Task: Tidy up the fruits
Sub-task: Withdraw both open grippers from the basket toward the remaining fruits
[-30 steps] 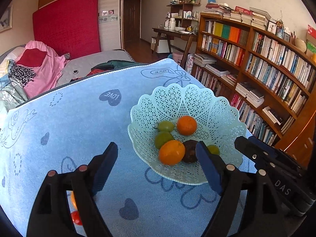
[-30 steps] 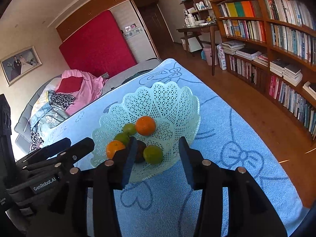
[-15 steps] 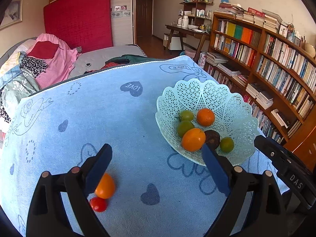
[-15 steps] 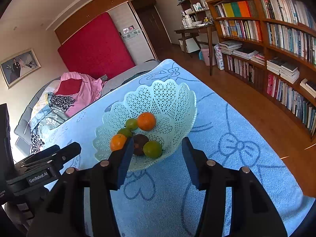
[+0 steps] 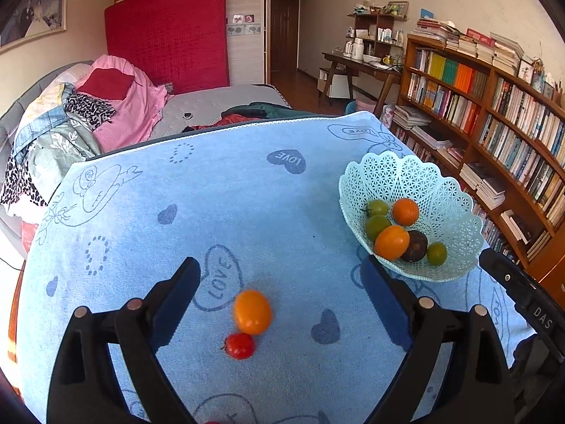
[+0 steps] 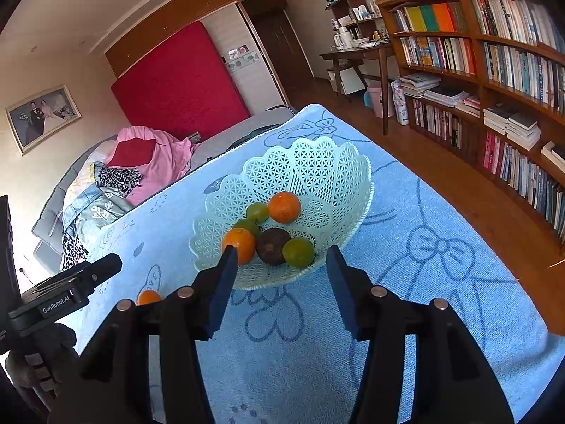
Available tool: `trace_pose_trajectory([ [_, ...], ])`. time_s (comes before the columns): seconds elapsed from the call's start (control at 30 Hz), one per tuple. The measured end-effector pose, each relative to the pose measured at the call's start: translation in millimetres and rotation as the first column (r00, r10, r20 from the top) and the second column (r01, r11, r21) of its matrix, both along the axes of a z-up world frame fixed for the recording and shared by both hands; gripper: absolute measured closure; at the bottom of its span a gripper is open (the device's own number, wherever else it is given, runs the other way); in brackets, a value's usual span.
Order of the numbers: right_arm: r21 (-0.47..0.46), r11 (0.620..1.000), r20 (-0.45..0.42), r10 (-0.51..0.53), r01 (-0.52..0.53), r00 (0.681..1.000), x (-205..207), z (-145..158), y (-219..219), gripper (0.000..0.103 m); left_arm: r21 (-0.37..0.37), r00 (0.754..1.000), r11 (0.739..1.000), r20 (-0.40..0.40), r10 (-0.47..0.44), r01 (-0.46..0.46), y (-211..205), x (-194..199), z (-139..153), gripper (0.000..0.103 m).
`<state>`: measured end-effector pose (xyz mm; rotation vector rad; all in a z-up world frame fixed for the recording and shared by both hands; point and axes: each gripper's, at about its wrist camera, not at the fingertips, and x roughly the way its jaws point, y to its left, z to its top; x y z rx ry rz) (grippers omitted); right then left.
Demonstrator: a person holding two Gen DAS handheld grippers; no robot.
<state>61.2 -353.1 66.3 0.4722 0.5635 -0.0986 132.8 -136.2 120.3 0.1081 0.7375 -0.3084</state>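
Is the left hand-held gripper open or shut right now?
Open. The left hand-held gripper has its jaws spread wide and empty, with the orange fruit lying on the blue cloth between them.

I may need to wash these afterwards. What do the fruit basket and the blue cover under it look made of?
The fruit basket looks like moulded plastic, pale mint: a regular lattice of holes, a scalloped rim and a slight sheen. The blue cover looks like terry towelling, matte and fuzzy, with darker hearts and "LOVE" motifs; whether these are printed or woven in is unclear.
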Motion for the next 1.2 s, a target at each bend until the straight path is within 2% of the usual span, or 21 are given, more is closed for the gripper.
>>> trace_pose_trajectory([
  [0.7,-0.025,0.996,-0.007,0.08,-0.081,0.997,-2.5,9.6,41.9,0.049,-0.033,0.992,0.991,-0.008,0.128,-0.128,78.3,-14.1,6.3,0.012],
  [0.8,-0.026,0.995,-0.014,0.096,-0.096,0.995,-1.9,8.7,47.9,0.048,-0.027,0.991,0.991,-0.016,0.133,-0.133,85.3,-18.8,2.8,0.012],
  [0.9,-0.025,0.993,-0.019,0.111,-0.111,0.994,-1.7,7.6,54.2,0.041,-0.025,0.99,0.99,-0.025,0.137,-0.138,92.4,-23.1,-2.2,0.012],
  [1.2,-0.02,0.982,-0.069,0.187,-0.189,0.98,0.1,-7.7,81.5,0.041,0.012,0.987,0.989,-0.063,0.148,-0.148,110.2,-39.0,-23.6,0.012],
])
